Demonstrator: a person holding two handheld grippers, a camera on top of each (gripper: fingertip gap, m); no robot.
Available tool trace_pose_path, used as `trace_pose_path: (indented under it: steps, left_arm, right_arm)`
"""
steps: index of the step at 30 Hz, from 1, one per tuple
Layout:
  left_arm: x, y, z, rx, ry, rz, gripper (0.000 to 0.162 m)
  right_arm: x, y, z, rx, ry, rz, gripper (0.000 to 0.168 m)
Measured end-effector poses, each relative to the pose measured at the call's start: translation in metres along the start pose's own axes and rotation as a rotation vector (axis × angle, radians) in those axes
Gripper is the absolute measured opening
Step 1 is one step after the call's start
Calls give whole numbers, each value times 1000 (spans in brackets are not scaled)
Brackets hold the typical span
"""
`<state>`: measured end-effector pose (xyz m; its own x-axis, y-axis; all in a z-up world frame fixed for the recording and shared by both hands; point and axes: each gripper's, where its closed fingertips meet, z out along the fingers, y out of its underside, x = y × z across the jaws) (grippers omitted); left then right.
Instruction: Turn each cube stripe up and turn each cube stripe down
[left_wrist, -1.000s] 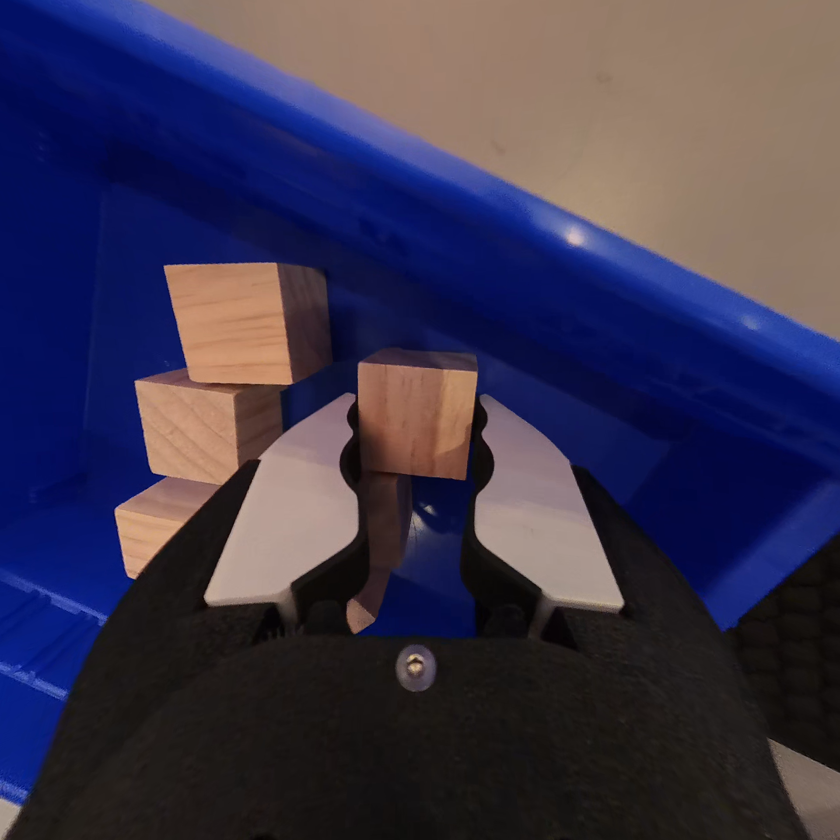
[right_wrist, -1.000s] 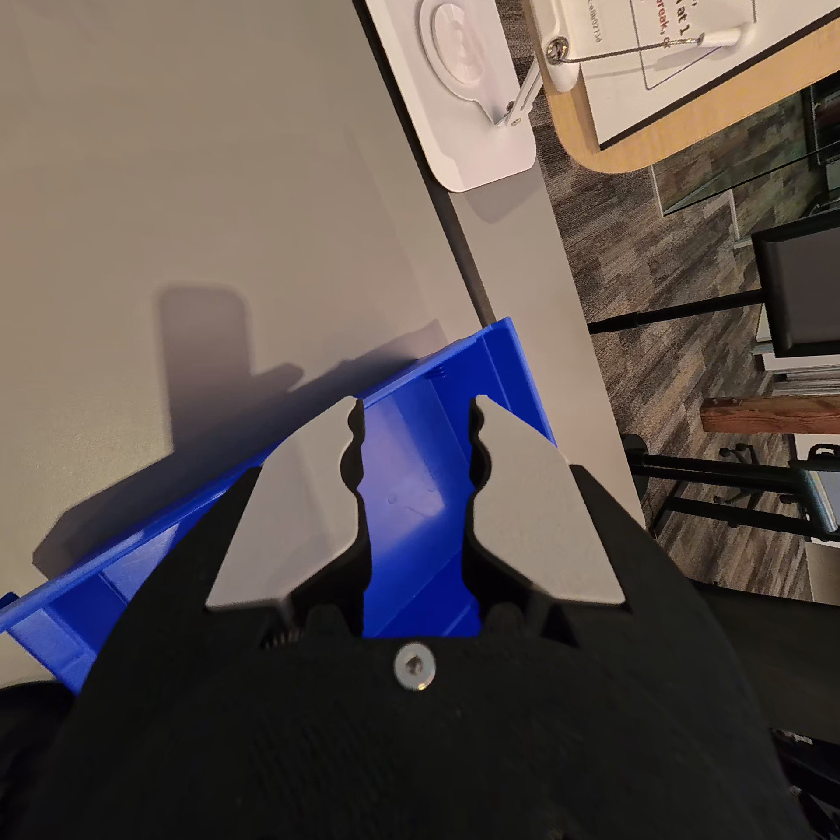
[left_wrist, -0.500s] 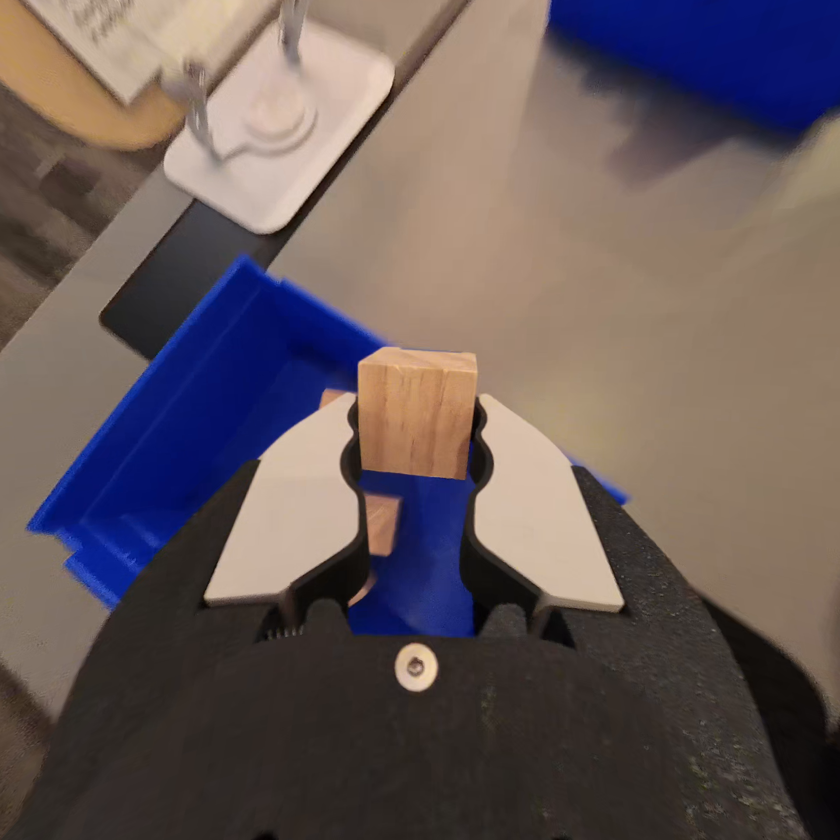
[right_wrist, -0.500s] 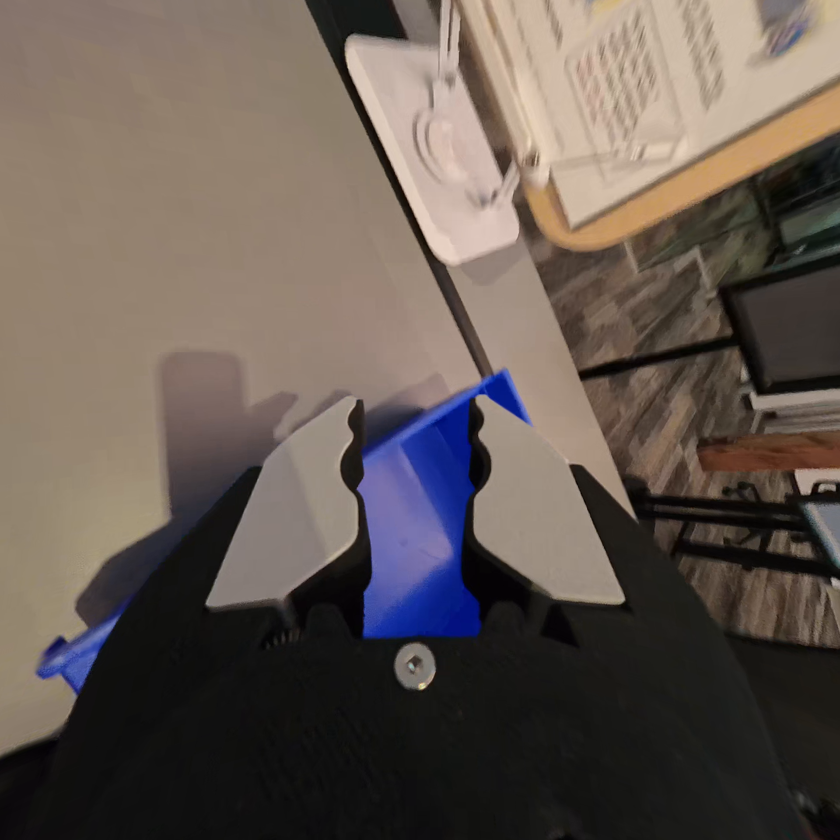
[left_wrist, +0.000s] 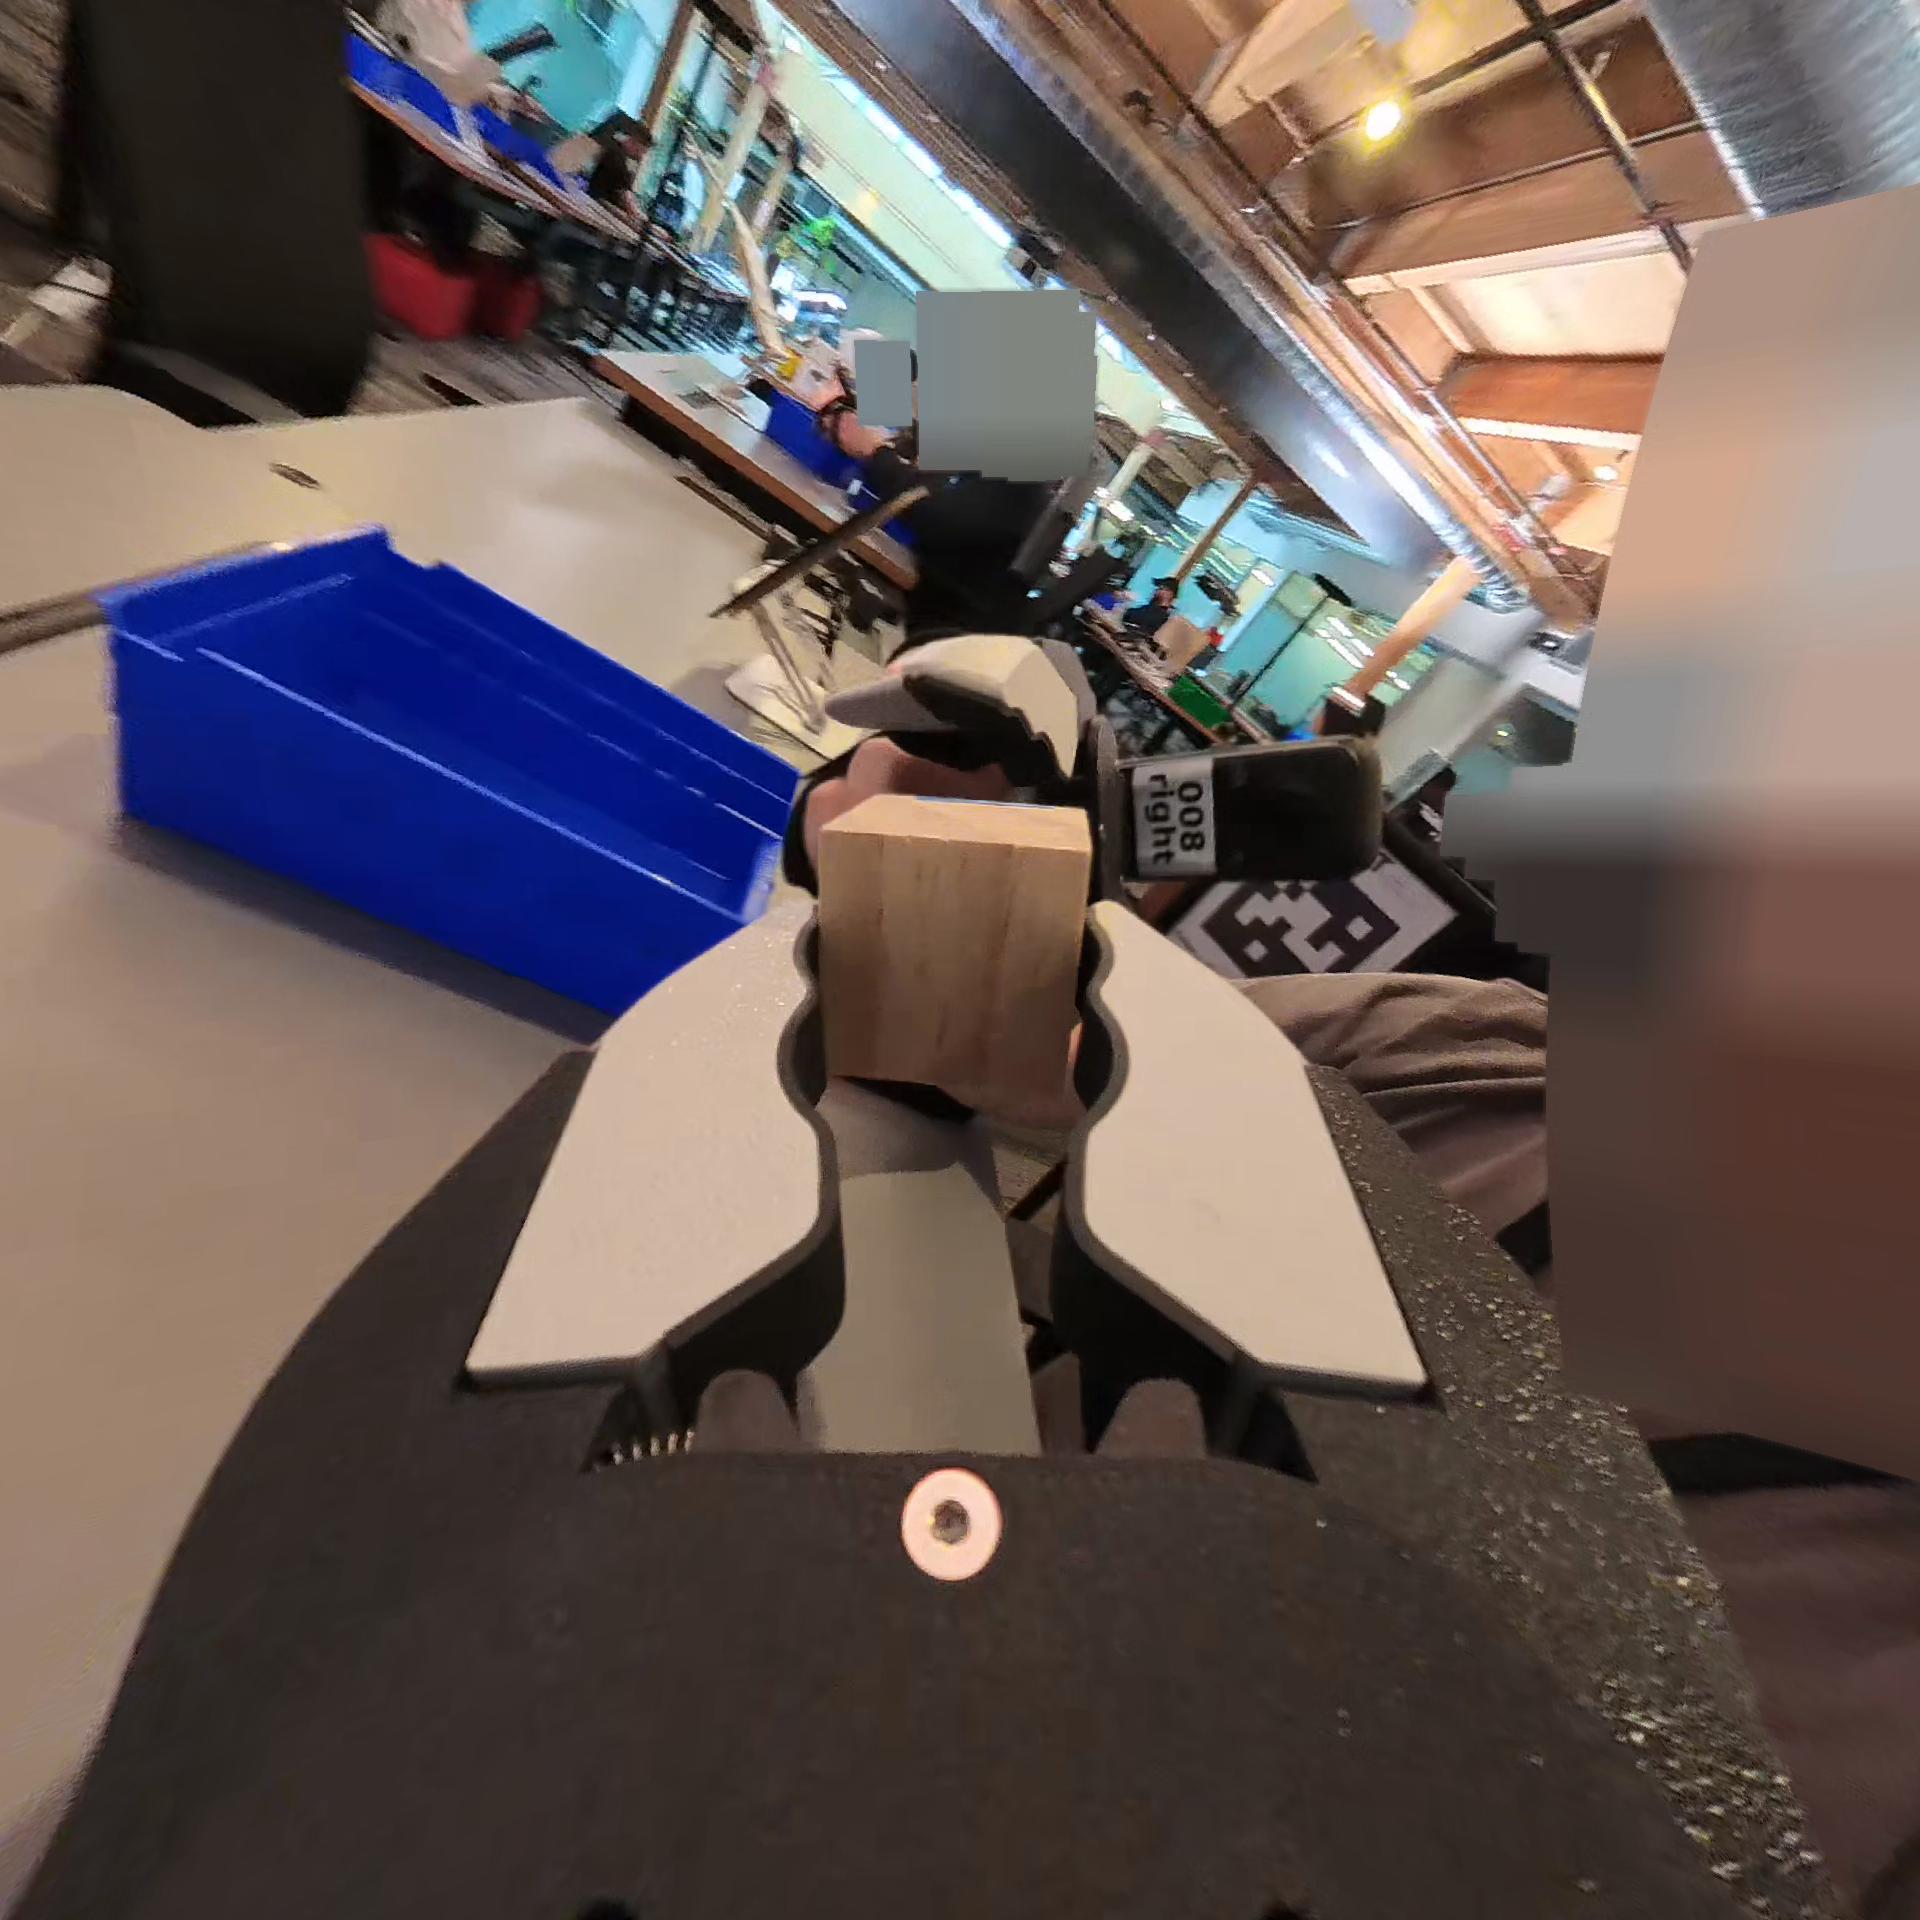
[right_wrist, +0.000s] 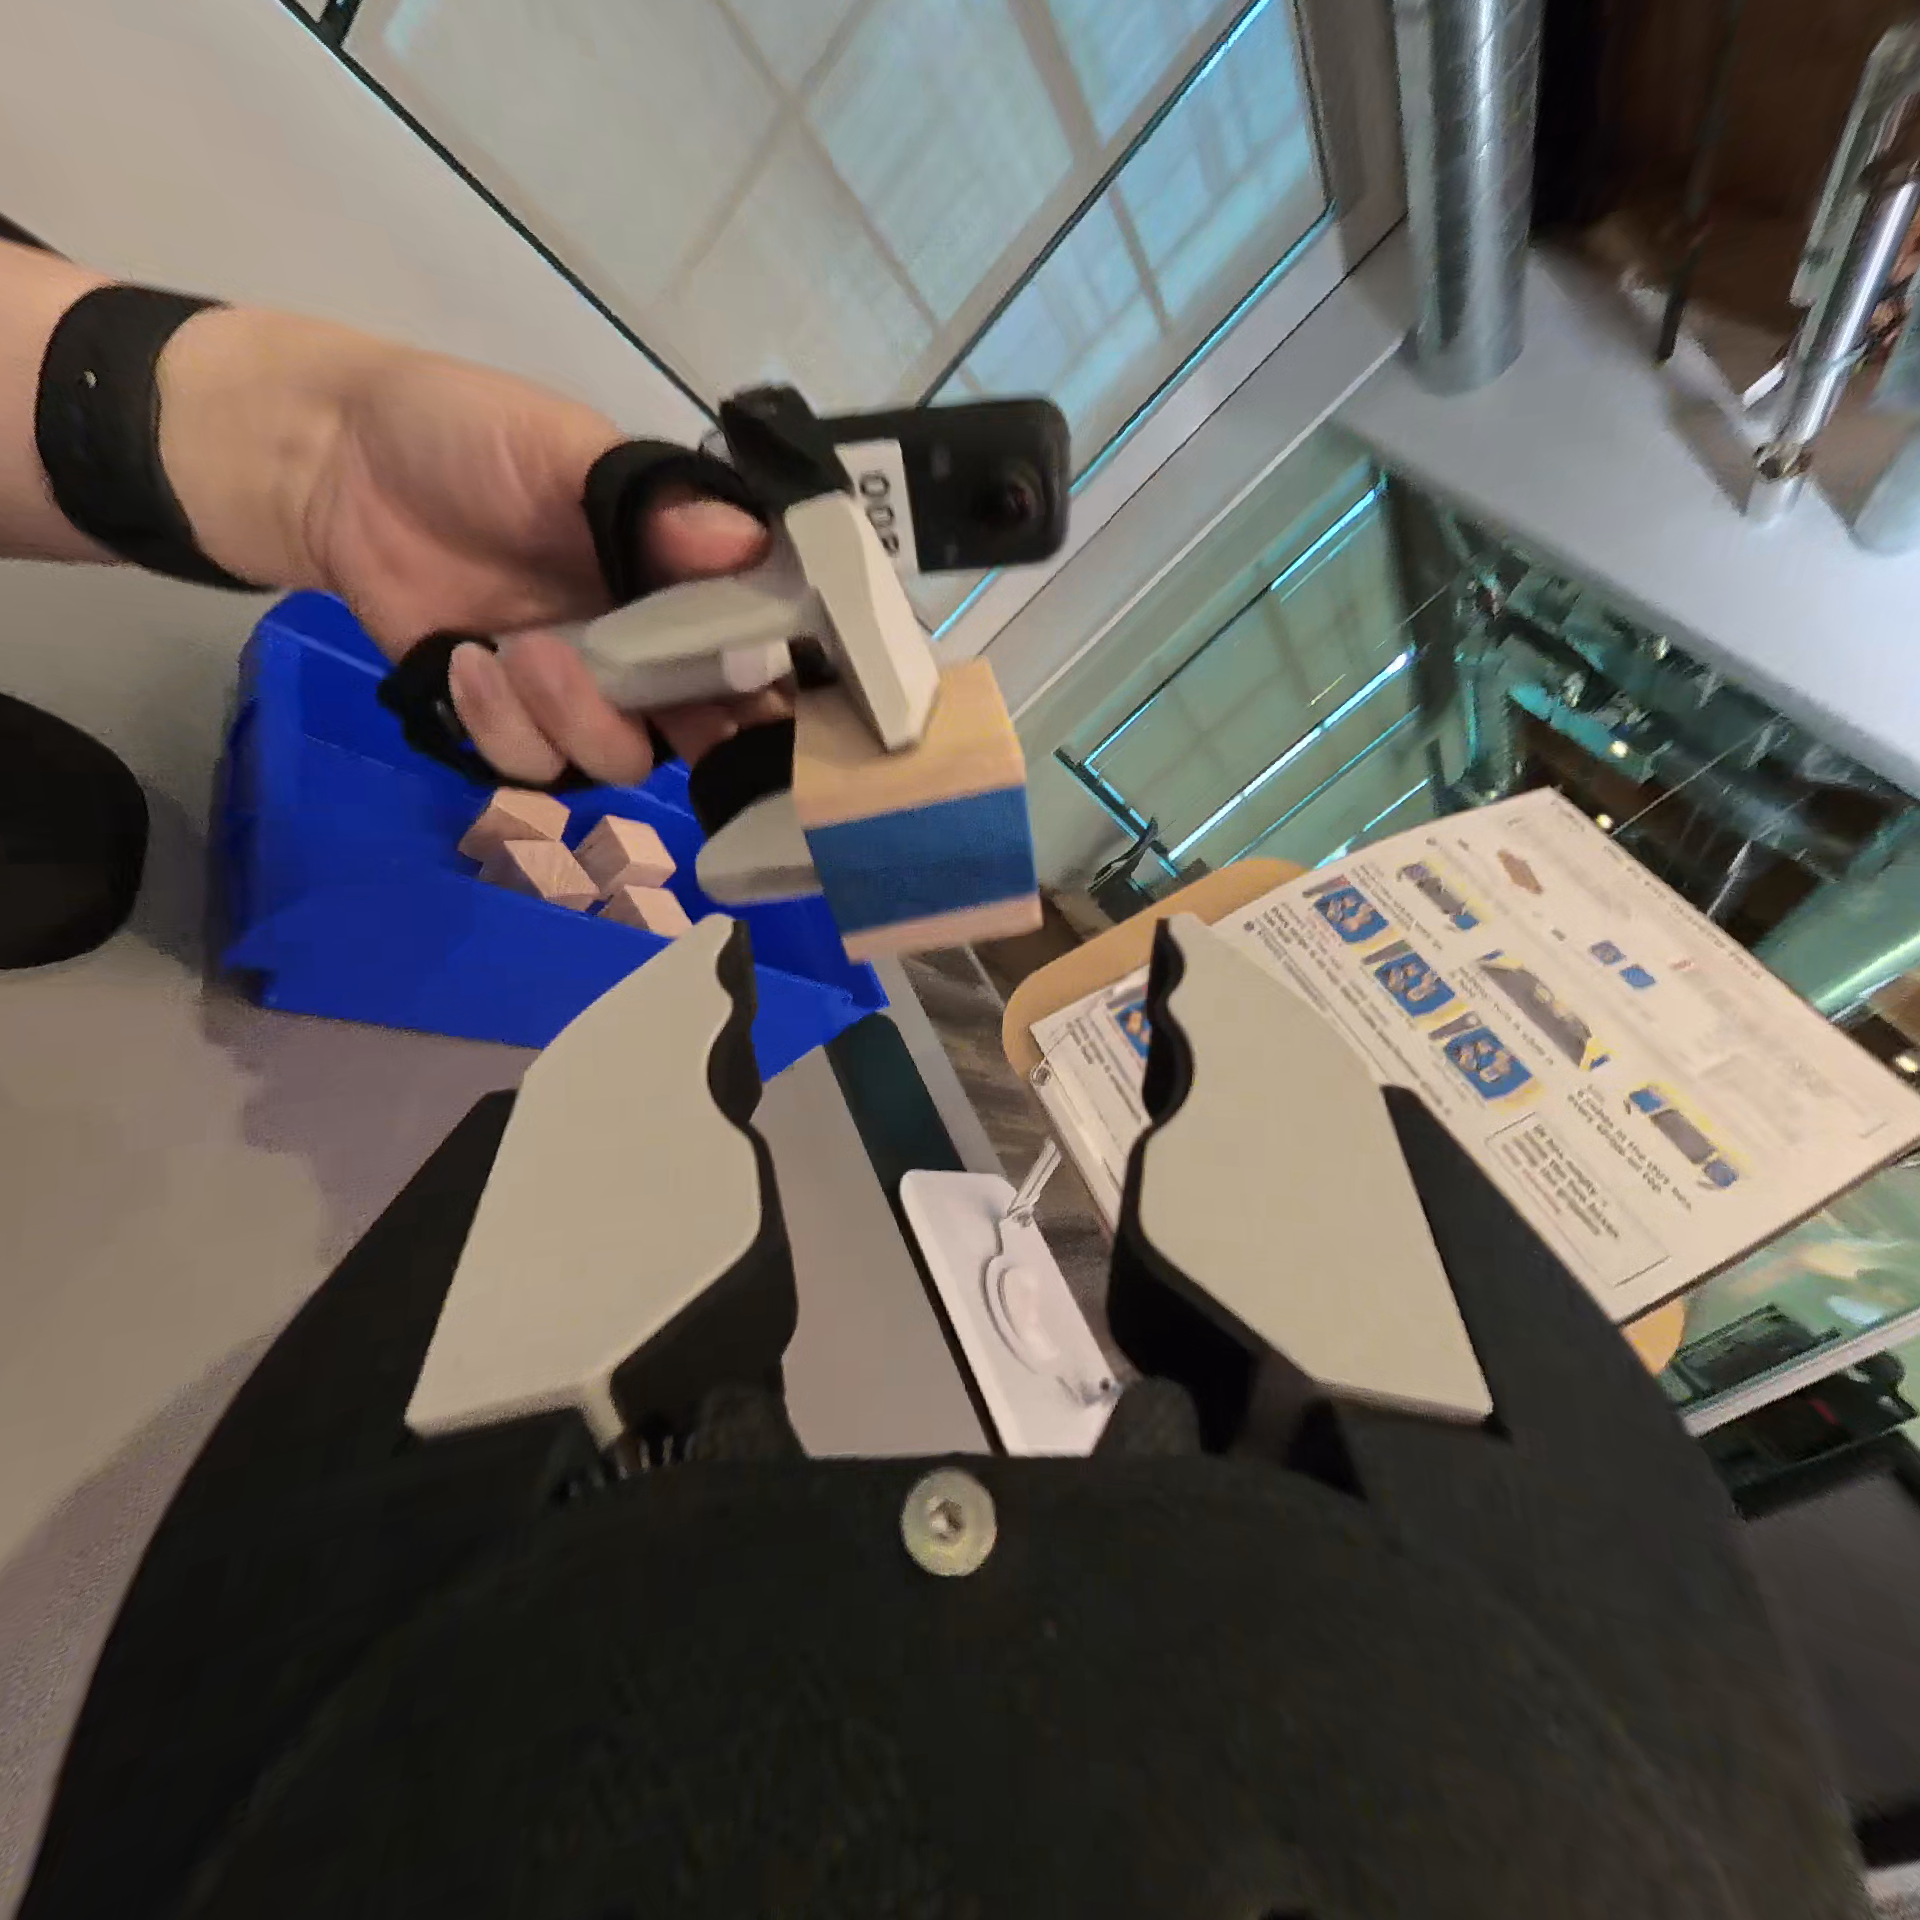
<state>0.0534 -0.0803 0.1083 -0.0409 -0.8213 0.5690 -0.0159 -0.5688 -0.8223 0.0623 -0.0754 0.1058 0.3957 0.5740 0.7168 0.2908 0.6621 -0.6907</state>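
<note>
My left gripper (left_wrist: 951, 930) is shut on a plain-looking wooden cube (left_wrist: 951, 935) and holds it in the air. In the right wrist view the same cube (right_wrist: 914, 862) shows a wide blue stripe on the face turned toward the camera, and the left gripper (right_wrist: 821, 800) pinches it top and bottom. My right gripper (right_wrist: 948, 940) is open and empty, its fingertips just short of the cube. The right gripper also shows behind the cube in the left wrist view (left_wrist: 966, 696).
A blue bin (right_wrist: 312, 862) holding several wooden cubes (right_wrist: 571, 852) sits on the grey table behind the left hand. Another blue bin (left_wrist: 416, 748) stands empty. A clipboard with printed sheets (right_wrist: 1455, 1039) and a white stand base (right_wrist: 1018, 1299) lie past the table edge.
The left gripper lifted the cube out of the bin and swung it up to face the right gripper. The right gripper turned from the bin toward the cube and opened wider.
</note>
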Motion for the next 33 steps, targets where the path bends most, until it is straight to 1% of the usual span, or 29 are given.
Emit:
trace_pose_path:
  steps: [1,3,5,8,10,16,25,30,33]
  left_arm:
    - [2,4,8,-4,21,-2,45]
    - [7,11,22,-28,62,-3,45]
    - [9,15,34,-48,80,2,45]
    - [12,11,41,-36,111,19,45]
    - [12,13,44,-56,112,31,45]
    - [12,17,43,-53,164,7,45]
    - [4,21,37,-65,184,-19,45]
    - [4,23,38,-79,180,-13,45]
    - [3,24,37,-75,194,-13,46]
  right_arm:
    - [-3,-3,0,10,4,-10,73]
    - [-3,-7,0,22,28,-27,73]
    - [-3,-10,0,26,26,-58,67]
    - [-4,-9,-2,12,19,-100,58]
    - [-4,-9,-5,13,23,-118,56]
    - [-6,-7,-7,14,22,-155,51]
    - [-11,1,-5,-12,9,-191,45]
    - [-13,2,-6,-15,-18,-182,45]
    - [-17,2,-6,-15,-67,-135,45]
